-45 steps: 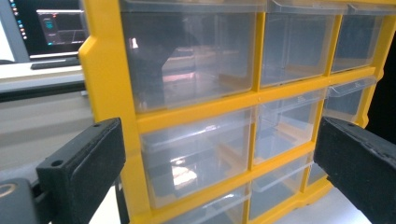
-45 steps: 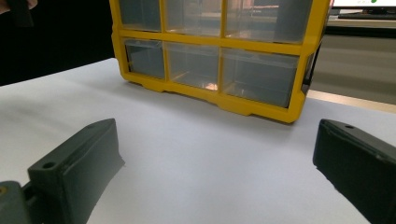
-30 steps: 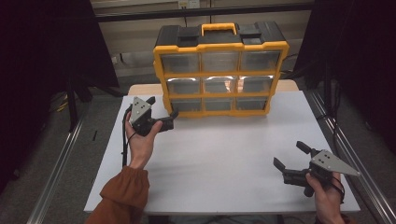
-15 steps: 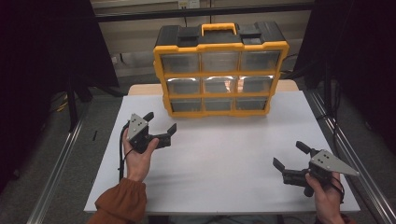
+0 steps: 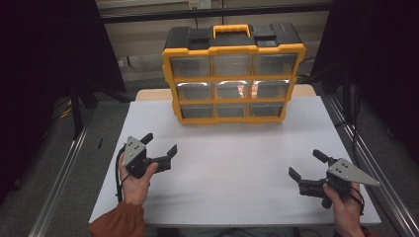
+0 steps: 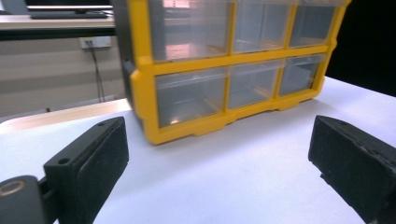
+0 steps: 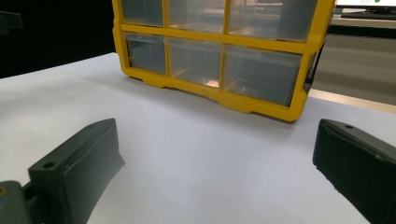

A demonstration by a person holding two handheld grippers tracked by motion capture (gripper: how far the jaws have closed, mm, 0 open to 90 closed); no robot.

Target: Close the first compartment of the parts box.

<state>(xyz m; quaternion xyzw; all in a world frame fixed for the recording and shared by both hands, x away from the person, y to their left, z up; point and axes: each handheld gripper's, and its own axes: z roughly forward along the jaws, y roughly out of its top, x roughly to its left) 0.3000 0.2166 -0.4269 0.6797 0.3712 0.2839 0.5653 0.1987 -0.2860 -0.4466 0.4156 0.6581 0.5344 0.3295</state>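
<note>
High view: drawer cabinet [image 5: 233,74] stands upright at 12 o'clock on the worktop [image 5: 237,168], drawers facing the person for easy reach. Left gripper [image 5: 159,149] at 8, right gripper [image 5: 307,165] at 4; fingers released, empty, both aimed at it.

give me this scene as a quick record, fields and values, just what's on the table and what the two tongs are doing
surface: white table top
main thing: yellow and black drawer organizer, upright at the far side of the table
drawers: three rows of three clear drawers, all shut; contents too unclear to tell
handle: yellow carry handle on top
left tongs: open, holding nothing, above the near left of the table, pointed toward the organizer
right tongs: open, holding nothing, at the near right of the table
contact: neither tongs touches the organizer
</note>
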